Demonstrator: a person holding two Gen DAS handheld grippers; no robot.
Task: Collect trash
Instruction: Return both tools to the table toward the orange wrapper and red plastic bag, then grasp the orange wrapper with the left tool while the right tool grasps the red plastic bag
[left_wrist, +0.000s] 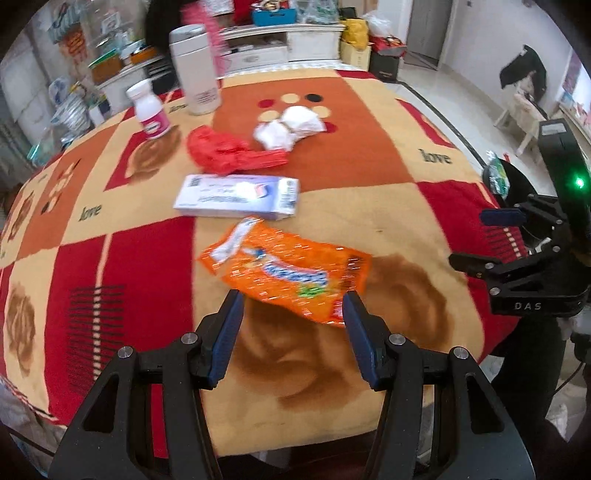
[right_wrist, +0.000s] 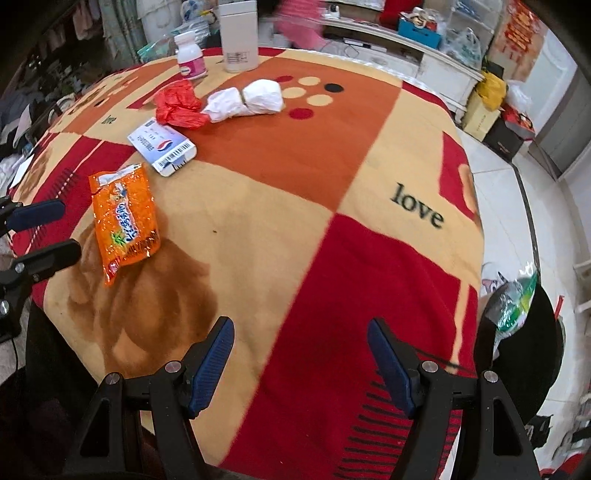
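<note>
Hovering over the blanket-covered bench (left_wrist: 406, 206), the left claw (left_wrist: 293, 306) gaped empty just short of the orange wrapper (left_wrist: 284, 273). The right claw (right_wrist: 301, 332) also stood released, holding nothing. Farther back lay a white box (left_wrist: 236, 195), red bag (left_wrist: 229, 151) and white wad (left_wrist: 291, 127).
</note>
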